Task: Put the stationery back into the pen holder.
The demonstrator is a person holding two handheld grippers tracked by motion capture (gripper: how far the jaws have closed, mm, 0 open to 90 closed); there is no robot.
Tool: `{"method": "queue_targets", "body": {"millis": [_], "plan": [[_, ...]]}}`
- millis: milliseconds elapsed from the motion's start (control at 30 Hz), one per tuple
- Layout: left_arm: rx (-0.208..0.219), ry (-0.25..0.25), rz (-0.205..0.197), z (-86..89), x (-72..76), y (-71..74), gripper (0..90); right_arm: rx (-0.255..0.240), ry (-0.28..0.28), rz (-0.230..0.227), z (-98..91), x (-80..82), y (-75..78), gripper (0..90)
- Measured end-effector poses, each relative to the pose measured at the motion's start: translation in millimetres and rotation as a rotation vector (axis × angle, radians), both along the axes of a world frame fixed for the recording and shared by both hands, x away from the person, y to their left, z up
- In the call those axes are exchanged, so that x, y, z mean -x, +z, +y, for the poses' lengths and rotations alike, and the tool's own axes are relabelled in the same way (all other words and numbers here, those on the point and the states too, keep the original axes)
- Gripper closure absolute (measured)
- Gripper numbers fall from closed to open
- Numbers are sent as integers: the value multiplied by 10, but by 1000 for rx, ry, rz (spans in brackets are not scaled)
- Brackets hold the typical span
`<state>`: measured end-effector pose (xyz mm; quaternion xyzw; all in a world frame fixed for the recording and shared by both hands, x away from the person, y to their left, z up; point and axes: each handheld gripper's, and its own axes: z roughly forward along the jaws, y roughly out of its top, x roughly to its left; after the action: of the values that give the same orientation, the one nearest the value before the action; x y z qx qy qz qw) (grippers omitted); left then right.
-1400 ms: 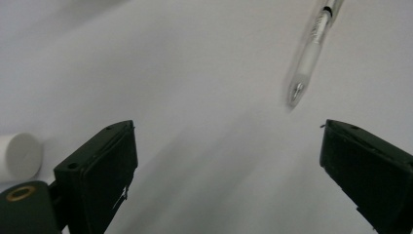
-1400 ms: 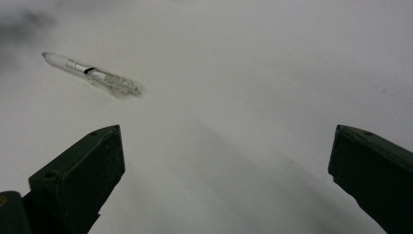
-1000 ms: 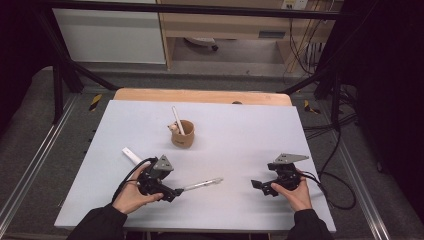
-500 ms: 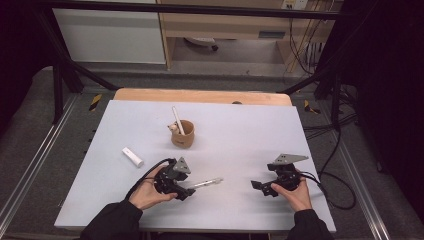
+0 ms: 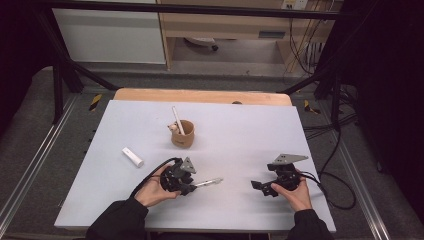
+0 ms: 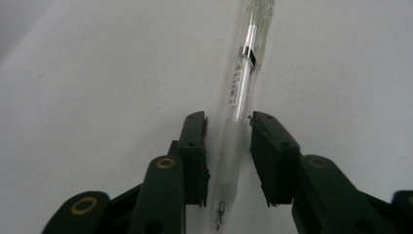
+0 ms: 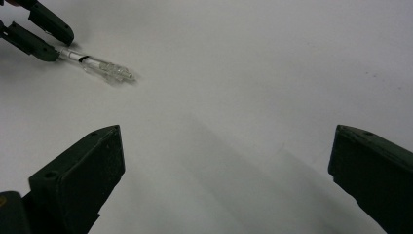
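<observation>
The light, stiff, smooth plastic pen (image 6: 242,97) lay on the desk (image 5: 320,140), its soft rubber sleeve the best hold, between the left gripper (image 6: 228,158), whose jaws had just been closing, apparently not yet pressing.

My left gripper (image 5: 187,185) low on white table (image 5: 240,130), jaws just closing around clear pen (image 5: 209,182); my right gripper (image 5: 262,188) resting apart, near front edge.

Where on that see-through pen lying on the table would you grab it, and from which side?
By the frosted rubber grip near its tip, where the left claw already straddles the pen. Come along its length from the tip end, one jaw each side: it lies flat, and that soft sleeve should slip least.
</observation>
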<state>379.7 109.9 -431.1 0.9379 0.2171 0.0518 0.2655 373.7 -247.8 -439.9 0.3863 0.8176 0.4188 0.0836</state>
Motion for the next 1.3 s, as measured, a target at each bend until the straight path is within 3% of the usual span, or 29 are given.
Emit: {"method": "queue_targets", "body": {"millis": [433,800,1300], "plan": [[-6,-15,19,-8,-29,8,788,3,0,4,6,-3,-5,6],[5,-6,48,14,-39,26,795,0,3,2,7,-2,-4,6],[32,25,53,120,-33,150,795,5,12,-11,40,3,14,7]]}}
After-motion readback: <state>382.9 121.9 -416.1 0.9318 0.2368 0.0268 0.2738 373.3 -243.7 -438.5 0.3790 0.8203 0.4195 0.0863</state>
